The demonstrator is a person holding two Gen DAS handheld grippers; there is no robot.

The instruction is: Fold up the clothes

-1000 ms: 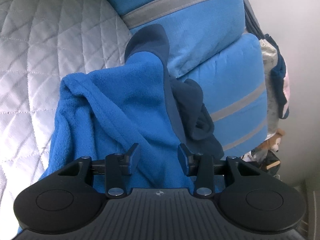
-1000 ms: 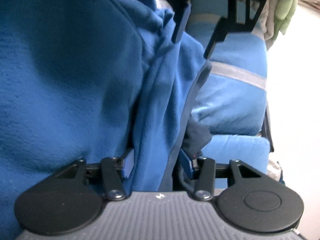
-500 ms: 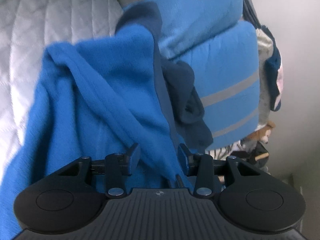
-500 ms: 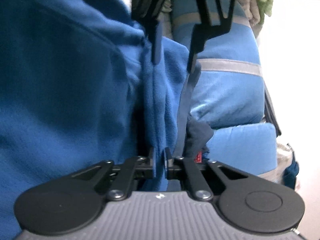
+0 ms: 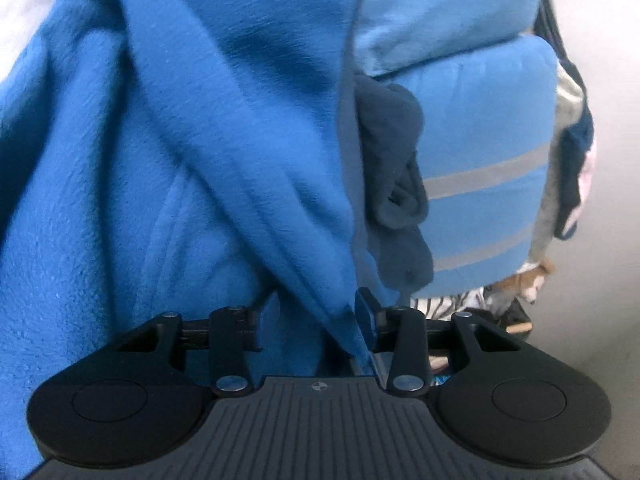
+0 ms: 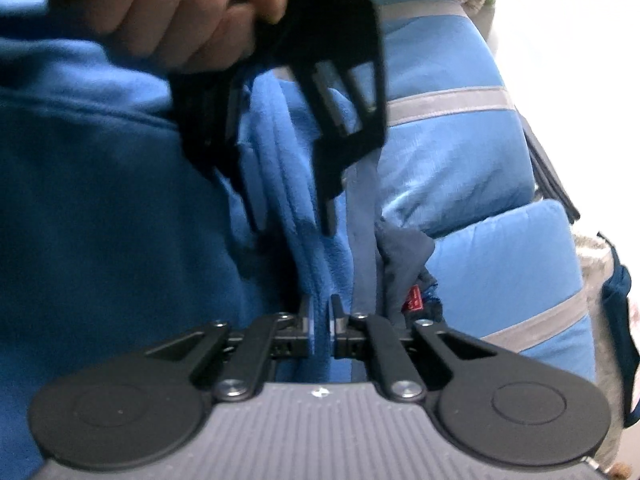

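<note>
Fleece garment [image 5: 168, 184], bright blue with a navy-trimmed edge [image 6: 362, 240], is hanging in loose folds in front of a stack of folded blue blankets [image 5: 480, 128] at three o'clock. It is looking soft, thick, light and floppy, likely sagging wherever it is unsupported, so the trimmed edge seems the surest place to grip. Right claw [image 6: 320, 322] has just been closing and is now pinching a fold of fleece beside that trim. Left claw [image 5: 314, 314] is standing partly open around a hanging fold, touching it on one side only. Person's hand [image 6: 180, 12] is gripping the left tool at twelve o'clock.
</note>
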